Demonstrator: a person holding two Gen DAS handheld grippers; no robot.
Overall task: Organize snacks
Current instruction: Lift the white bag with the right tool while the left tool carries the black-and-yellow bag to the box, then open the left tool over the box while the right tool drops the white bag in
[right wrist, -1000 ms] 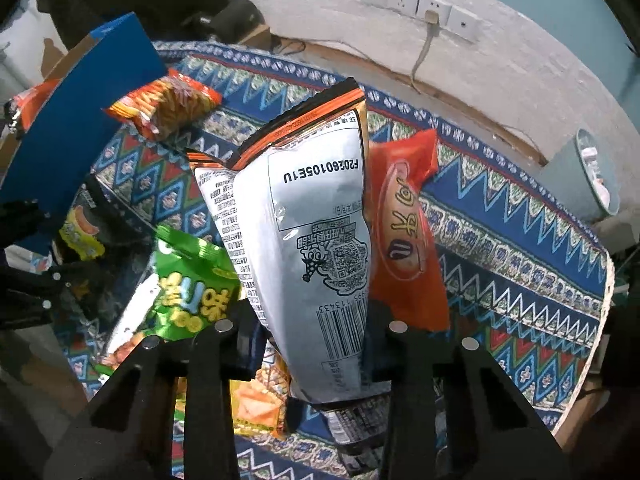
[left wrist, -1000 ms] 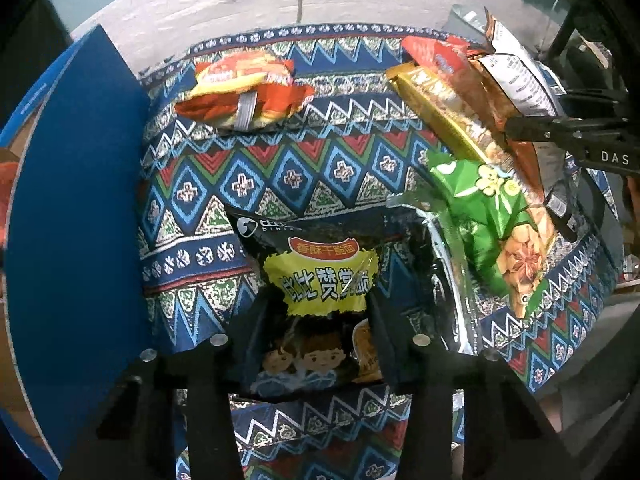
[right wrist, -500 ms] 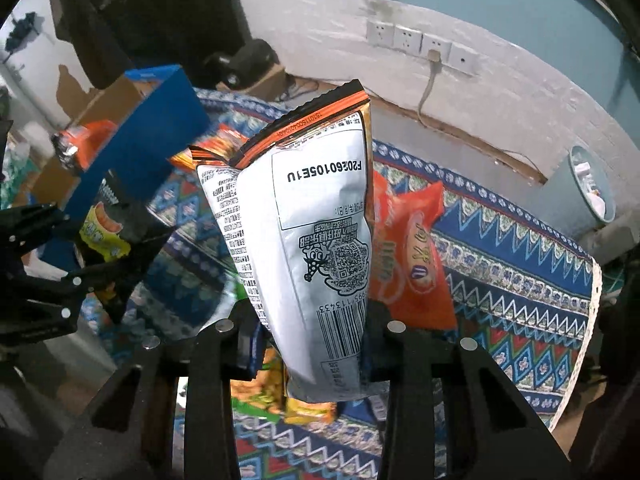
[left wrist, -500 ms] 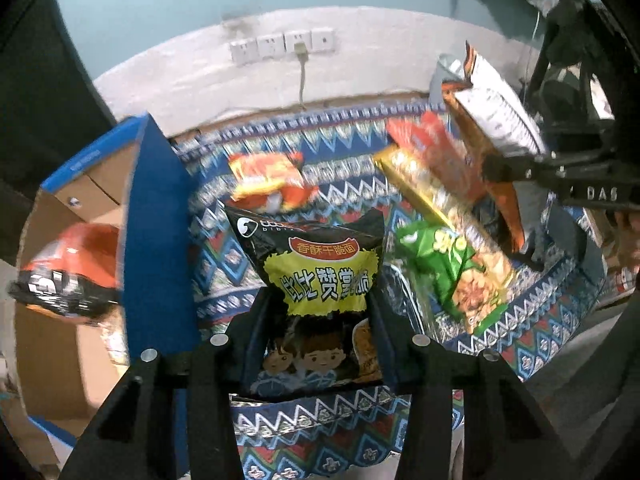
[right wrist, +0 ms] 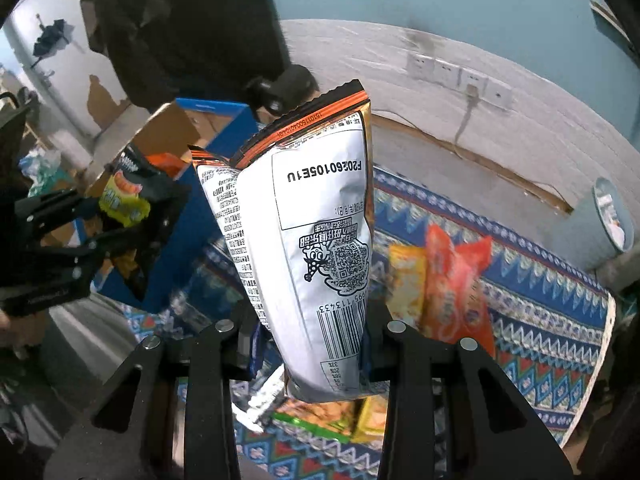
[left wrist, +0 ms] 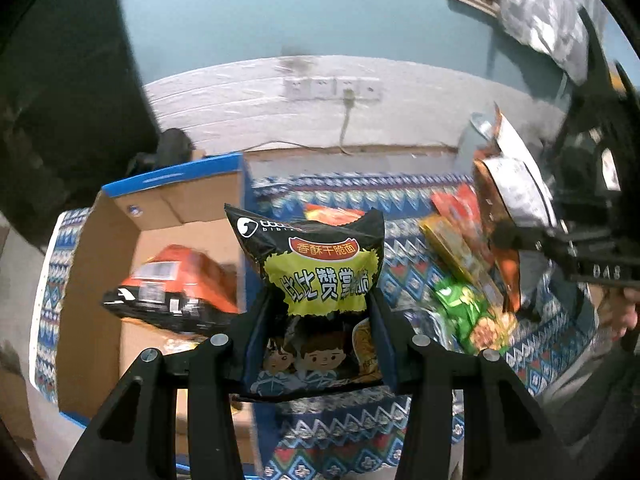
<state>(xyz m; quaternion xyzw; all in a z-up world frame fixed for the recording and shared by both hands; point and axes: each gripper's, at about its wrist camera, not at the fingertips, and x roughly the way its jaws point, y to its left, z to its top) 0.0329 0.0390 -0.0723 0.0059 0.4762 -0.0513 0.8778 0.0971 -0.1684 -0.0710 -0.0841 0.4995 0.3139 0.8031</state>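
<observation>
My left gripper (left wrist: 316,340) is shut on a black and yellow noodle snack bag (left wrist: 320,280) and holds it in the air beside the open cardboard box (left wrist: 168,216) with blue outer walls. An orange and black snack bag (left wrist: 176,292) lies in the box. My right gripper (right wrist: 308,340) is shut on a tall silver and orange bag (right wrist: 308,240), held upright above the table. The left gripper with its bag shows in the right wrist view (right wrist: 120,200); the right gripper and its bag show in the left wrist view (left wrist: 512,200).
On the patterned tablecloth (right wrist: 540,320) lie a green bag (left wrist: 468,312), a yellow bag (right wrist: 404,280), an orange bag (right wrist: 452,284) and a red-orange bag at the back (left wrist: 332,214). A grey bin (right wrist: 612,216) stands at the table's far right. Wall sockets (left wrist: 332,88) behind.
Both grippers have risen with their bags and swung left toward the box. The box's inside and the orange bag in it have come into the left wrist view.
</observation>
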